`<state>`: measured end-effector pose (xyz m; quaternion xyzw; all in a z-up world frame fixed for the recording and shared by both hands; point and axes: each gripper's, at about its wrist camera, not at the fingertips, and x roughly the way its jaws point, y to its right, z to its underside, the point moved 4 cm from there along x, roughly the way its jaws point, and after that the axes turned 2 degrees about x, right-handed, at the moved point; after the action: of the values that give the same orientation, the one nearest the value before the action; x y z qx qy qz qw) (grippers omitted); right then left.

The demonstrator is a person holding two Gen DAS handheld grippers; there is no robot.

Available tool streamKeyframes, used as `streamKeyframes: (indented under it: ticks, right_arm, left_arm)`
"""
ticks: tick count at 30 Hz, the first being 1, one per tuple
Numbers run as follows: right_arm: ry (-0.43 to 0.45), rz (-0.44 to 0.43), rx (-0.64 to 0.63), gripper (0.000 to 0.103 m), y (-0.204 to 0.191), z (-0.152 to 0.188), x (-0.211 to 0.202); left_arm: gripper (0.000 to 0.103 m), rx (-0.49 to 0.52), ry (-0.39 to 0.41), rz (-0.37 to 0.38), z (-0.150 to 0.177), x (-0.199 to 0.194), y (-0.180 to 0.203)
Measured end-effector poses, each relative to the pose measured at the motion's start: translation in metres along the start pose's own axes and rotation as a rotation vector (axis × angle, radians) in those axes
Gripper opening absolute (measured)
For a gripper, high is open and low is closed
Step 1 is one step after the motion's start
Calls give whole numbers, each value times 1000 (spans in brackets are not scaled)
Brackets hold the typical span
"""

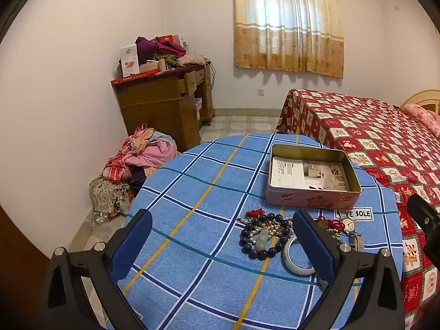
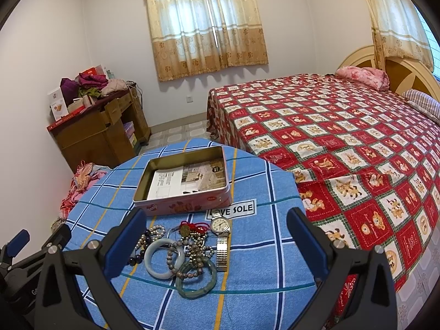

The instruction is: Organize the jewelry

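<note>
Blue checked cloth (image 2: 247, 275) covers the round bench, and the jewelry lies heaped on its near half. In the right wrist view the heap shows a pale jade bangle (image 2: 162, 258), a darker green bangle (image 2: 195, 280) partly overlapped by a loop of grey-brown beads (image 2: 176, 255), a strand of pearls (image 2: 156, 230), a red cord with a coin-like charm (image 2: 189, 227), and a wristwatch (image 2: 220, 224) with a metal stretch band lying at the right edge of the pile. The left wrist view adds a bracelet of dark purple beads (image 1: 261, 236) with a pale green pendant (image 1: 263, 238) resting inside its ring.

Just behind the heap sits an open tin box (image 2: 183, 181), pink on the outside, holding only a printed sheet (image 2: 187, 178). A white label reading "LOVE SOLE" (image 2: 233, 208) lies on the cloth between tin and watch.

Both tools hover above the bench near the pile. The left gripper (image 1: 220, 244) has its jaws spread wide and grips nothing; the right gripper (image 2: 217, 247) is likewise wide apart and empty, its jaws framing the heap. A bed (image 2: 343, 137) with a red patterned cover stands beside the bench.
</note>
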<state>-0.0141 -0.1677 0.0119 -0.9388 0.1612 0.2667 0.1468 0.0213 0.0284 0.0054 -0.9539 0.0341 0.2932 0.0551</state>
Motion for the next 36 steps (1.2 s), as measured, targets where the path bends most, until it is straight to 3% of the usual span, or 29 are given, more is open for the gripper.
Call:
streamKeyframes:
  ticks: [13,18,23,28,32,36]
  right_arm:
    - [15,1,19,103,10,-6,-3]
    - [14,3,16,103,15,-6,-1]
    - [0,3,-4,88,30,-5,3]
    - [-87,44,29,60,68,11,17]
    - [-213,-22,133,57,89,29,36]
    - [-287,-129,122,55,69,39,50]
  left_arm:
    - [102,5,0,13,-1,-2,2]
    - [102,18,-44,40,3,9,7]
    - [102,35,-92,60,13,25,12]
    - [102,80,-131,71,31,41,14]
    - [102,76,-174,81,43,54,15]
    - [102,62,-196,81,48,64,15]
